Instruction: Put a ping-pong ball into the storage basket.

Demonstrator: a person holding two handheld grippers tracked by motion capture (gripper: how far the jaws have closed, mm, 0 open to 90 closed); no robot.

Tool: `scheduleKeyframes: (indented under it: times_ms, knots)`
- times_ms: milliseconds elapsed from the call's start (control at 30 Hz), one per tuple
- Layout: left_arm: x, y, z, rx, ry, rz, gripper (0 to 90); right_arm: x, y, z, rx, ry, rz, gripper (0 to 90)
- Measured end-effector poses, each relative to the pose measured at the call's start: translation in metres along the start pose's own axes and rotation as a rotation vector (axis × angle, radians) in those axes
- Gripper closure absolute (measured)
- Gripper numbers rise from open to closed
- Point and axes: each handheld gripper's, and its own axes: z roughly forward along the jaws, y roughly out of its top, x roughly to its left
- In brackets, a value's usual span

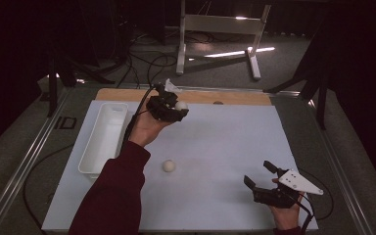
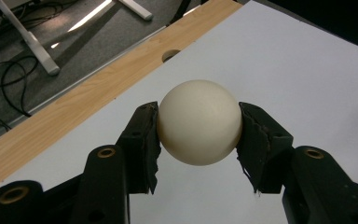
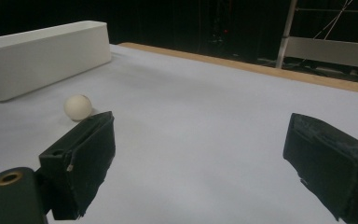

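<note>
A cream ball [image 2: 199,122] sits clamped between the pads of my left gripper [image 2: 198,140]; in the high view that gripper [image 1: 176,110] is raised over the far part of the white mat with the ball [image 1: 181,105] in it. A second cream ball [image 1: 169,166] lies loose on the mat near its middle, also seen low and left in the right gripper view [image 3: 78,107]. My right gripper [image 1: 259,175] rests near the mat's front right corner, its jaws wide apart with nothing between them [image 3: 200,158].
A long white bin [image 1: 103,137] lies along the mat's left side, seen as a white wall in the right gripper view [image 3: 42,56]. A wooden strip [image 1: 127,94] with a hole [image 1: 218,102] runs along the far edge. Cables and a metal stand [image 1: 215,34] lie beyond the table.
</note>
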Motion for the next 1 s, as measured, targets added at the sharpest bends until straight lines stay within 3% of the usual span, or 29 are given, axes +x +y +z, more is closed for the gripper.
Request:
scheduleKeyframes:
  times_ms: [667, 1000]
  knots:
    - [0.0, -0.007, -0.011, -0.002, 0.017, 0.017, 51.7, 0.001, 0.0, 0.001, 0.002, 0.003, -0.002, 8.9]
    - [0.003, -0.009, -0.02, -0.025, 0.01, 0.003, 51.7, 0.001, 0.0, 0.001, 0.001, 0.002, 0.0, 8.8]
